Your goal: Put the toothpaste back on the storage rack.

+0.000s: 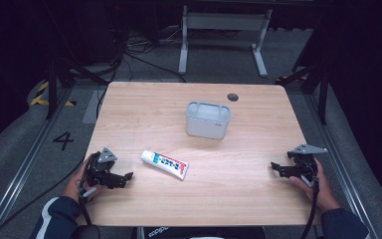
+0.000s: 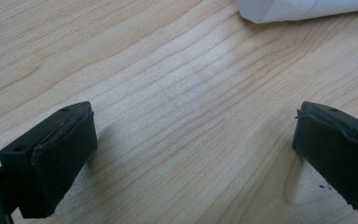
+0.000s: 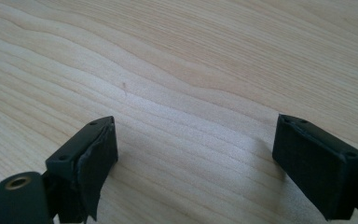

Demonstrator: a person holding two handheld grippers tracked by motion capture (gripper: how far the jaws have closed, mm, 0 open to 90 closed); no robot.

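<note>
A white toothpaste tube with blue and red print lies flat on the wooden table, left of centre. Behind it stands a pale grey rectangular container. My left gripper rests low at the table's front left, open, its jaws pointing toward the tube and apart from it. In the left gripper view the jaws stand wide over bare wood, with the tube's white end at the top edge. At the table's right edge my right gripper is open too, jaws wide over bare wood.
A dark round grommet sits near the table's far edge. Beyond the table stand a white desk frame and cables on the grey floor. A floor rail runs along the left.
</note>
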